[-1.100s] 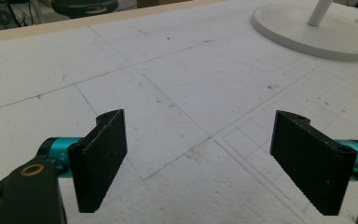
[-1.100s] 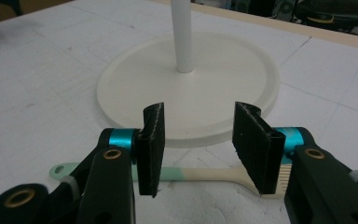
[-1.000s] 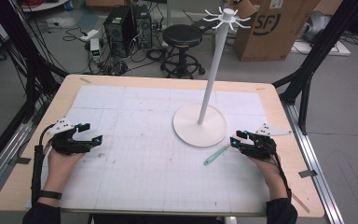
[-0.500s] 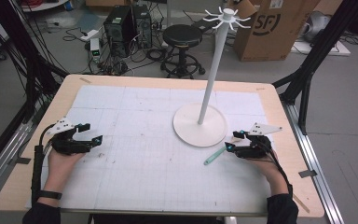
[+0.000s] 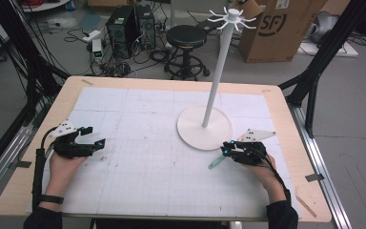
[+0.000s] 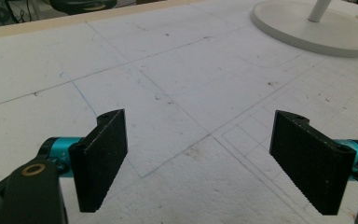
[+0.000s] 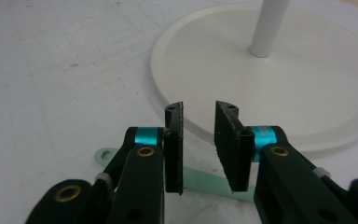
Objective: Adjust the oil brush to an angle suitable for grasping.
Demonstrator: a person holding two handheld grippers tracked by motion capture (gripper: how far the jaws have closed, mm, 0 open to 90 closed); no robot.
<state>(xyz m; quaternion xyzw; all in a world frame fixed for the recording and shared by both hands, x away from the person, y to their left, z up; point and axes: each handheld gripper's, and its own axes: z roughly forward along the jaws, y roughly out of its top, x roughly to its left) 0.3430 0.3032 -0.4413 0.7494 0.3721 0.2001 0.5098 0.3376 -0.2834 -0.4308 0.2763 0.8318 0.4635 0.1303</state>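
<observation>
High view: The left gripper (image 5: 89, 137) rests near the left edge of the table (image 5: 38, 143), held in the person's left hand (image 5: 62, 164); its jaws stand wide apart with nothing between them. The right gripper (image 5: 226, 147) sits near the right edge of the table, just beside the round base of the white stand (image 5: 205, 128). A thin green strip (image 5: 216, 162) lies flat on the white mat (image 5: 143, 157), slanting out from under the right gripper toward the front edge of the table. The pole of the stand rises upright from the base to a ring of hooks.

Left gripper view: Both black pads (image 6: 100, 158) are far apart over bare mat. The base of the stand shows at the far right.

Right gripper view: The jaws have just been closing and now leave a narrow gap. The green strip (image 7: 200, 183) lies across beneath the pads (image 7: 174, 147); it appears to lie on the mat below them rather than between them, though the angle makes this uncertain. The rim of the base is just beyond the tips.
</observation>
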